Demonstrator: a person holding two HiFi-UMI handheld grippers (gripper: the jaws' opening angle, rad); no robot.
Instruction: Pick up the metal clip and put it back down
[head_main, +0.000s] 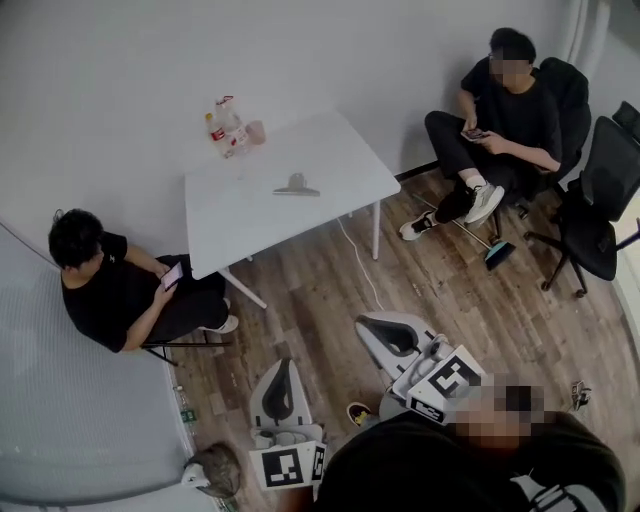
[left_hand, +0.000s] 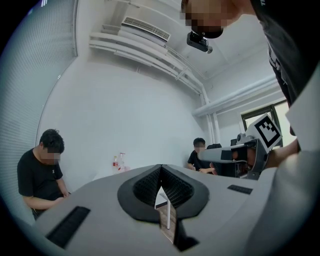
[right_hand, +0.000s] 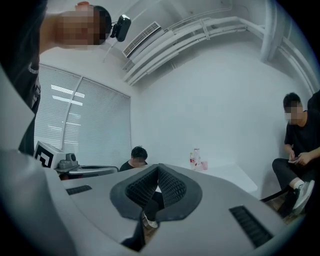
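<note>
Flanking metal clip (head_main: 296, 186), two seated people (head_main: 110, 290)

Table (head_main: 240, 225) white; metal clip (head_main: 296, 186) on it silver-grey. Floor (head_main: 320, 290) around table: brown wood-grain planks. Left gripper (head_main: 284, 366) and right gripper (head_main: 372, 326): light grey, black-and-white square markers.

Holds left gripper (head_main: 283, 368) and right gripper (head_main: 368, 325) out low in front, both pointing level and the same way — right one set a bit further ahead, the two apart, not touching. Has both jaw pairs closed tip to tip, nothing gripped — empty either side.
</note>
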